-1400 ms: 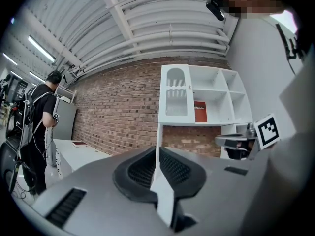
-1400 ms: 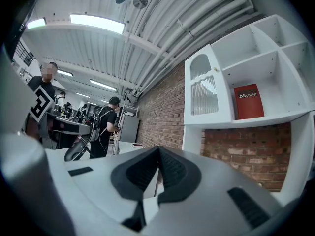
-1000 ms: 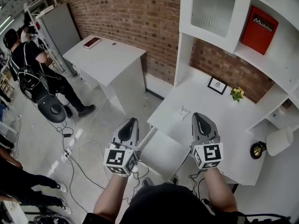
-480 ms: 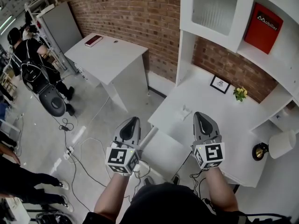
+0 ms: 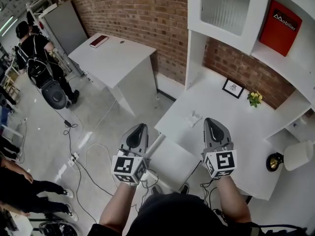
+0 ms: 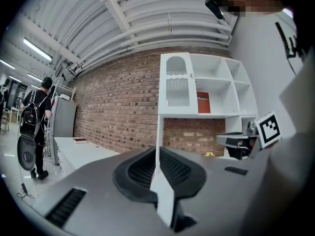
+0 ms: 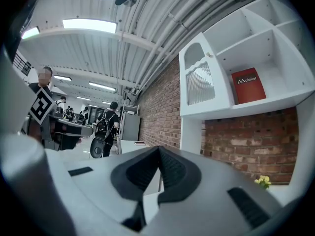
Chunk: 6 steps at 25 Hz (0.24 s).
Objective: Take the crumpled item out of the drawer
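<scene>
My left gripper (image 5: 138, 128) and right gripper (image 5: 209, 122) are held side by side over the front edge of the white desk (image 5: 231, 127), both pointing away from me. Each is shut with nothing between its jaws; the left gripper view (image 6: 157, 154) and the right gripper view (image 7: 158, 154) show the pads pressed together. A small white crumpled-looking item (image 5: 193, 118) lies on the desk between the two gripper tips, untouched. A lower white panel (image 5: 170, 162) sits below the desk's front edge; I cannot tell whether it is a drawer, and no drawer interior shows.
The desk carries a small framed picture (image 5: 232, 88), yellow flowers (image 5: 254, 98) and a lamp (image 5: 290, 156). White shelves above hold a red book (image 5: 280, 26). A second white table (image 5: 110, 58) stands to the left. Cables (image 5: 81, 163) lie on the floor; people stand at far left.
Both grippers stay where they were, still shut. The head view has shifted slightly. The person at the far left has moved beside the black chair.
</scene>
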Available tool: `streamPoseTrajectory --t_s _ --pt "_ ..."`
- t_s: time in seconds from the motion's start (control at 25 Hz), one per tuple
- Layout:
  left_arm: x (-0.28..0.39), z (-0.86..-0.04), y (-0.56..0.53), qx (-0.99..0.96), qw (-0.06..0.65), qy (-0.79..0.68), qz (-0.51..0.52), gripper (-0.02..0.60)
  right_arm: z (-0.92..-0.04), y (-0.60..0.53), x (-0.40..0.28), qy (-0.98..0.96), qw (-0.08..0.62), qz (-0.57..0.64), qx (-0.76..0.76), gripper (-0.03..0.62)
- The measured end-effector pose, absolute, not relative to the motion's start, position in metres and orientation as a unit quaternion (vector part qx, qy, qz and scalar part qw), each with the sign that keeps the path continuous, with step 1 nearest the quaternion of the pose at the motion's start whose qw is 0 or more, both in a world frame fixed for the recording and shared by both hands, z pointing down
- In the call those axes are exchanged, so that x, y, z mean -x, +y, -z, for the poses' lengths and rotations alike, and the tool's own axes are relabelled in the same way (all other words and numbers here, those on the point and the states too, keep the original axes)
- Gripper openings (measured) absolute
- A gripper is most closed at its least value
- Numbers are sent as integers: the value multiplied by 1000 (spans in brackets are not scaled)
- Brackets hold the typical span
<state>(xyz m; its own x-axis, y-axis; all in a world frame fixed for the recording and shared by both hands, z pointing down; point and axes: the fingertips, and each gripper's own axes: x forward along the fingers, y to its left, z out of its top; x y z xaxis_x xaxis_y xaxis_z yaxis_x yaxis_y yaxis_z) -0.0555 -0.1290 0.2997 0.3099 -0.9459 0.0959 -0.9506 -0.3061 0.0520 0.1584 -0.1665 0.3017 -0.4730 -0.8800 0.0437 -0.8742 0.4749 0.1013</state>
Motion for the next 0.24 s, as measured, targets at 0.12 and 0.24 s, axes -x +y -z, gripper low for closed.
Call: streamPoseTrajectory --t_s 0.12,0.24 --pt "50 -300 -134 -808 49 -587 -25 28 -304 -171 -163 -858 45 30 -511 0" --pt "45 -302 -138 -807 51 -587 -26 28 -305 -175 -168 -858 45 28 -510 0"
